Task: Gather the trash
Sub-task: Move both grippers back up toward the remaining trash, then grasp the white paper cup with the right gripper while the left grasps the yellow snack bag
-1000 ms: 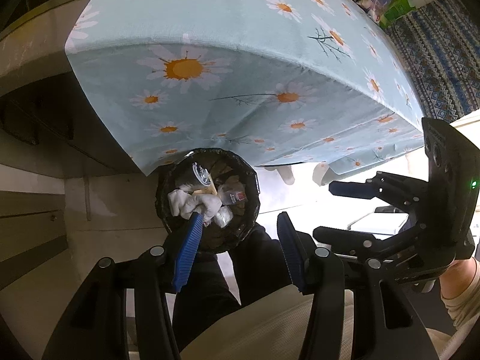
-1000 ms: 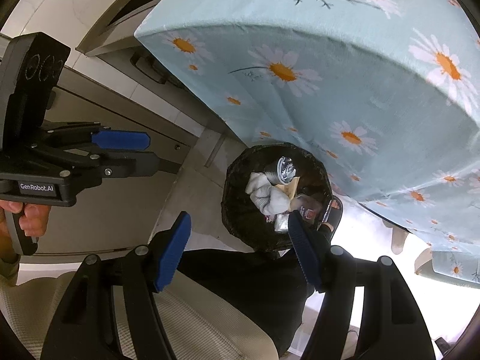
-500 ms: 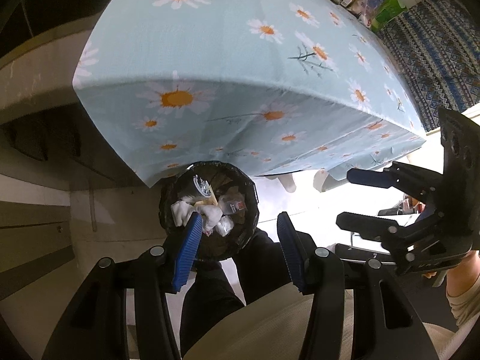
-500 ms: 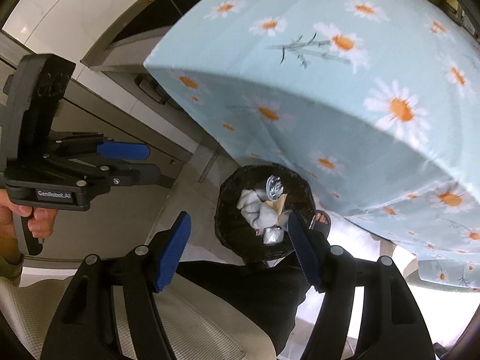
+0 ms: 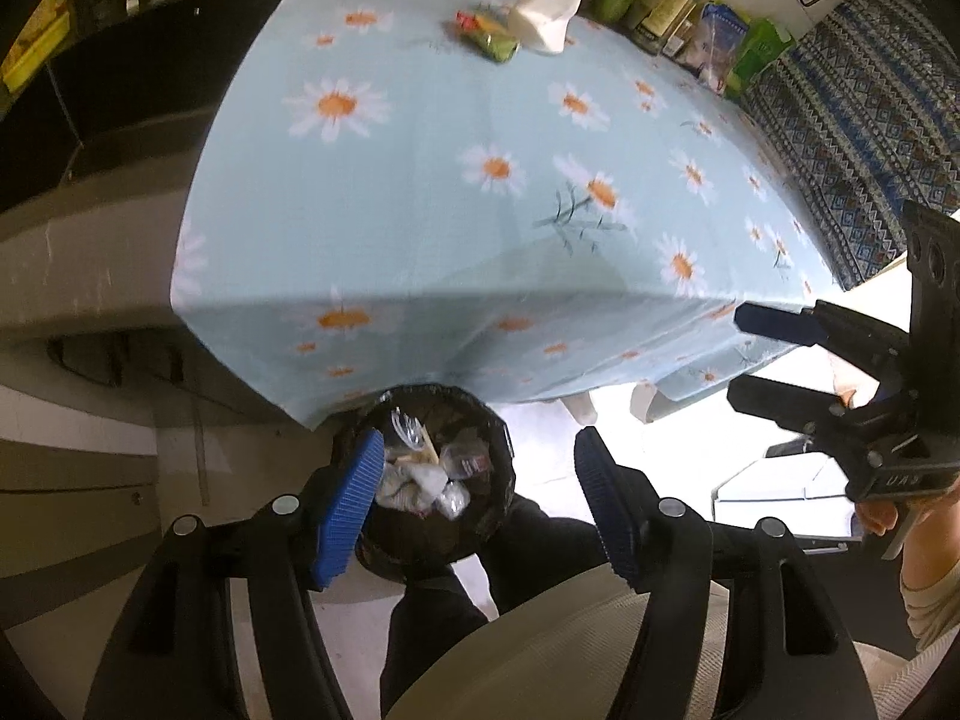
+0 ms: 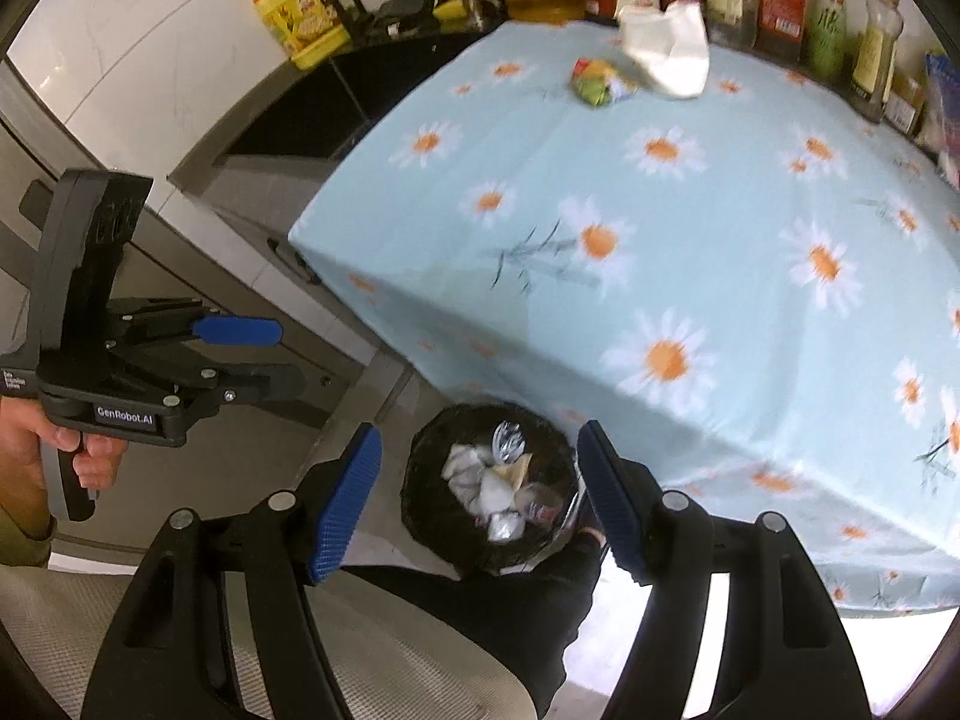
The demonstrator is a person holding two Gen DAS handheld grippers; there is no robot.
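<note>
Already a good share of the trash had been gathered: crumpled tissues, a clear plastic cup and small wrappers were seen piled in the black-lined trash bin (image 5: 429, 474) on the floor at the corner of the bench (image 5: 480, 192). Two items were judged left: a green-and-yellow snack wrapper (image 5: 489, 36) and, just beside it, a crumpled white paper (image 5: 546, 12), both at the far end of the daisy-print cloth, before a row of bottles. The left tool (image 5: 480, 504) was held open and empty, its jaws just widened, with the bin seen below it. The right tool (image 6: 480, 498) was likewise open and empty, jaws just widened, well apart from both leftovers.
</note>
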